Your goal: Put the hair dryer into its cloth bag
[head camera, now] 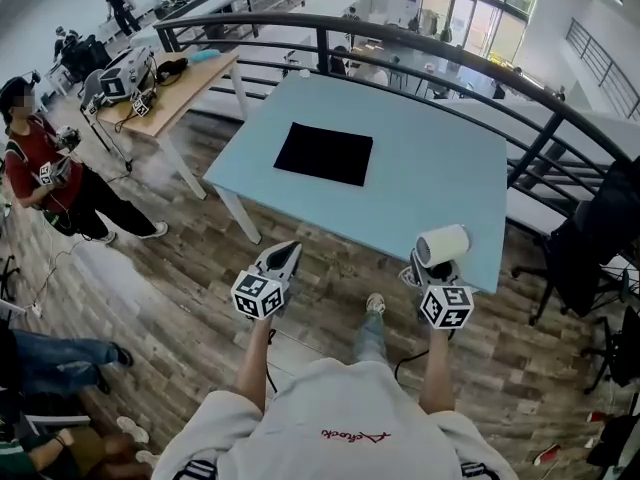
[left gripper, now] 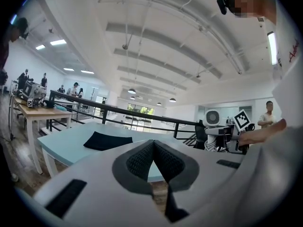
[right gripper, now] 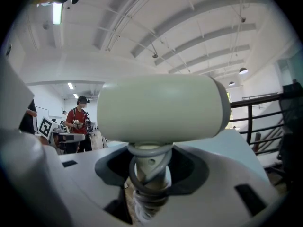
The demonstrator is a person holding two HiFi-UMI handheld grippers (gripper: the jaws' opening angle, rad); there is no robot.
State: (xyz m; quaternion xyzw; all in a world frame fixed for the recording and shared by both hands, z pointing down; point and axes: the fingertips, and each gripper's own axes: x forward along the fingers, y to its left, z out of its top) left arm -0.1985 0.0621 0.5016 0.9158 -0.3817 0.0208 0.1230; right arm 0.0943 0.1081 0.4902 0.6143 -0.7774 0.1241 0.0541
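- Your right gripper (head camera: 432, 268) is closed partway on the handle of the hair dryer (head camera: 441, 245). The cream barrel sits crosswise above the jaws, over the near right corner of the table (head camera: 440, 168).
- The cord (right gripper: 147, 193) is coiled round that handle just where the jaws grip. The pads are probably pressing partly on cord and not on hard plastic, so the handle could roll or creep in the grip.
- The weight sits in the barrel, above the hold. Tip the gripper quickly and the dryer may swing over or twist out of line with the bag.
- Your left gripper (head camera: 283, 260) is fully closed with nothing between its jaws. It hangs just short of the near table edge.
- The cloth bag (head camera: 323, 153) lies flat and black in the middle of the table, well apart from both grippers. You cannot tell from here which edge is the mouth, so a wrong guess means pushing at a sewn side.
- The bag is limp and the tabletop looks smooth. If you push the dryer at it while the mouth lies shut, the bag will most likely slide away.
- The left jaws must open before they can pinch the cloth. If they catch both layers together, the mouth stays closed.
- The barrel is bulky against so flat a bag and may catch on the hem. A loose loop of cord could snag there too.
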